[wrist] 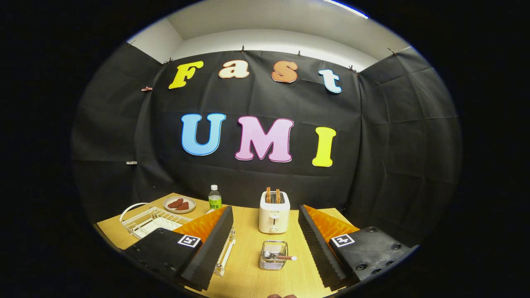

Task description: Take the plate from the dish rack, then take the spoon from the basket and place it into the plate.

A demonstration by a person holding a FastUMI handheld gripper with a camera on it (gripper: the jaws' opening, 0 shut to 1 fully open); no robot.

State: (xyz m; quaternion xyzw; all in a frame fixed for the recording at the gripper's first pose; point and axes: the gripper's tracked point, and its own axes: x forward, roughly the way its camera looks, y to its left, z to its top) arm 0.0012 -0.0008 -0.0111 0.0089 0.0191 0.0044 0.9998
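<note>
The tool (265,225) hangs above the pale wooden tabletop (244,273) with its two fingers spread wide and nothing in them. Between the fingers sits a small shiny wire basket (273,255) with a spoon (281,257) lying in it. Just beyond the basket stands a white toaster (274,212) with two slices of toast sticking up. By the left finger is a white wire dish rack (145,219). Behind the rack sit a round grey plate (179,204) with brown food and a clear bottle (214,197).
</note>
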